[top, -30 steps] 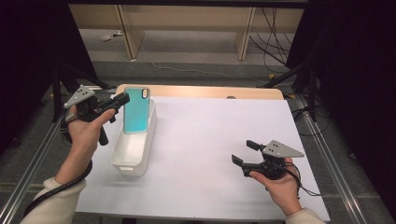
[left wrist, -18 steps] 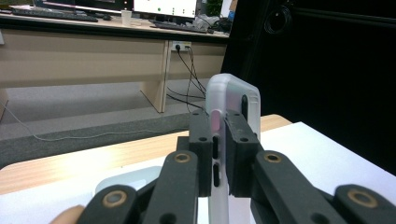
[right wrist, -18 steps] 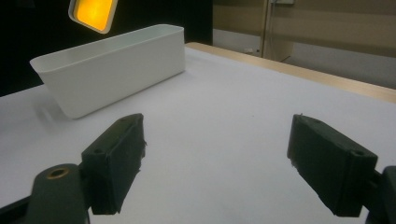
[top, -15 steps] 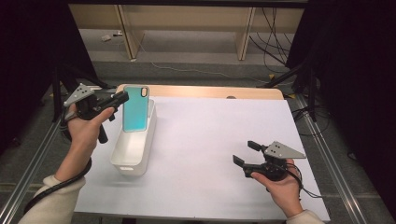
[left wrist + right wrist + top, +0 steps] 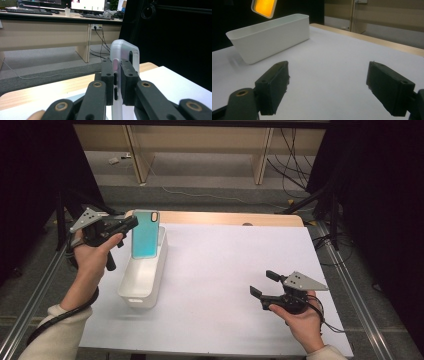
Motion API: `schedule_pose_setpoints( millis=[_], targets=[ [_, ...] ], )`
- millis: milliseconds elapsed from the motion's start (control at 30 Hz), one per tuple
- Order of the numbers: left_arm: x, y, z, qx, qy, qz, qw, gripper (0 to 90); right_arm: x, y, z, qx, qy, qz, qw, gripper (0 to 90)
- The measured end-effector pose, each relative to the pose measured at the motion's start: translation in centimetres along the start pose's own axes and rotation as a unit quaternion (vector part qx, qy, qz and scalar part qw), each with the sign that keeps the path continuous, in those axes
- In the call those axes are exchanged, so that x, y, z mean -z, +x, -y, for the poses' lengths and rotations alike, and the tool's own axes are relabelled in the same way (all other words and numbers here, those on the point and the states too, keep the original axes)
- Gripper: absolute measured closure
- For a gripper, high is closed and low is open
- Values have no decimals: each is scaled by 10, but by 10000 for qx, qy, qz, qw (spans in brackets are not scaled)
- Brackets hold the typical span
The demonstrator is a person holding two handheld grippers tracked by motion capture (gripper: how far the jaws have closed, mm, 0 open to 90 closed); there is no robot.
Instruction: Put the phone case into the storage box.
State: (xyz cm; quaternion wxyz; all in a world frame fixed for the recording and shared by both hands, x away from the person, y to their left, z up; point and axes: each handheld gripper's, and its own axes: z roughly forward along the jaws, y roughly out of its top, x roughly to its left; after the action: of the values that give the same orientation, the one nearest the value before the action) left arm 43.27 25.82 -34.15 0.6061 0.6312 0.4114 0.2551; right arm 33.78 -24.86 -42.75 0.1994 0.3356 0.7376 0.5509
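Little changed over the last second: left tool [image 5: 131, 223] still clamped on the teal phone case [image 5: 145, 234], upright above the white bin [image 5: 142, 276] near the counter's left edge, right tool [image 5: 265, 283] idle, jaws wide, near the front-right corner, so drop-in still pending.

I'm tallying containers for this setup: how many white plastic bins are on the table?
1: the white plastic bin sits at the table's left, below the teal phone case held upright over it.
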Motion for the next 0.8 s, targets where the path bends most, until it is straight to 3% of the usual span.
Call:
schedule_pose_setpoints(
  millis=[133, 800],
  targets=[
    [-1, 2, 0, -84, 24, -47, 10000, 824, 0, 0, 0, -3, -6, 12, 10000, 196],
    [-10, 8, 1, -102, 1, -33, 9999, 824, 1, 2, 0, 26, -20, 22, 10000, 195]
  ],
)
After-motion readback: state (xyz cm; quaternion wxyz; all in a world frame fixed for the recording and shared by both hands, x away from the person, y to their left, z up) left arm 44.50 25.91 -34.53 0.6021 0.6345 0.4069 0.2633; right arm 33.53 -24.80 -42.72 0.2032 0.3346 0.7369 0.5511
